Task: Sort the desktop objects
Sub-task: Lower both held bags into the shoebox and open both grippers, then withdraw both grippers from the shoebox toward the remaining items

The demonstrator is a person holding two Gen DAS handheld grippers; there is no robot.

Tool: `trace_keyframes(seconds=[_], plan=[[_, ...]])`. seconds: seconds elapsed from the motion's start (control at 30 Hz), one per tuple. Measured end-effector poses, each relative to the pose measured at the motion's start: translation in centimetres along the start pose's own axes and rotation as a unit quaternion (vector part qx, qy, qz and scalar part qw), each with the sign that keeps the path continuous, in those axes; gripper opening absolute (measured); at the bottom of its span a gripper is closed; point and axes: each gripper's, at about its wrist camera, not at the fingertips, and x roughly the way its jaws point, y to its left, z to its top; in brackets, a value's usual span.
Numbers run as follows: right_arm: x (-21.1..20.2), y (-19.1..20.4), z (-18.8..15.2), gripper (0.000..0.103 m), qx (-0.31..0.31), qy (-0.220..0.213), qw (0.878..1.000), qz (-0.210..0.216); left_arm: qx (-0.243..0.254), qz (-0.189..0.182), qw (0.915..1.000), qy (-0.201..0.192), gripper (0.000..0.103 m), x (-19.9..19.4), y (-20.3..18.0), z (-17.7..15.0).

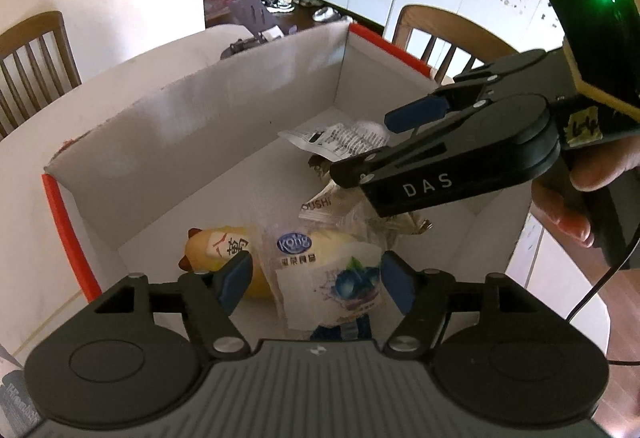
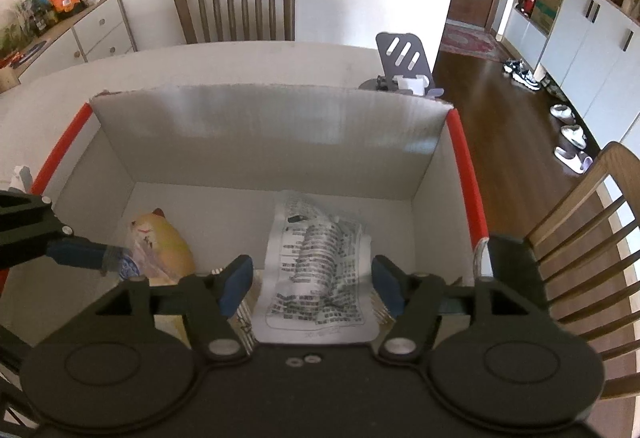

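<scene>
Over the white box (image 2: pixel 256 126) on the table (image 1: pixel 132 66), both tools hang with fingers spread, gripping nothing. Beneath the left tool (image 1: pixel 316 284) lies a clear snack bag (image 1: pixel 332 278), half covering a yellow toy (image 1: pixel 216 246). Under the right tool (image 2: pixel 312 288), a printed packet (image 2: pixel 316 270) lies, its near edge cut off; wrappers beside it are hard to make out.
</scene>
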Motion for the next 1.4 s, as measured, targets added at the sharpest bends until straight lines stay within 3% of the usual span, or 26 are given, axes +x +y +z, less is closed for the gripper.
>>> trace_keyframes(seconds=[0.2,0.53,1.07,1.4], plan=[[-1.8,-0.2,0.2,0.076,0.005,-0.023,1.000,0.013,-0.017,-0.008,0.9996,-0.021,0.075,-1.7,-0.1,-0.5],[-5.3,-0.2,0.2,0.076,0.023,-0.053,0.998,0.039,-0.043,-0.017,0.9975,-0.053,0.075,-4.7,-0.7,-1.1],[-10.6,1.5,-1.6,0.077,0.053,-0.101,0.993,0.023,-0.056,-0.016,0.9907,-0.123,0.075,-10.6,-2.2,-3.9],[-13.2,5.3,-3.1,0.077,0.048,-0.121,0.991,0.009,-0.061,-0.013,0.9871,-0.147,0.075,-14.3,-1.0,-7.1]])
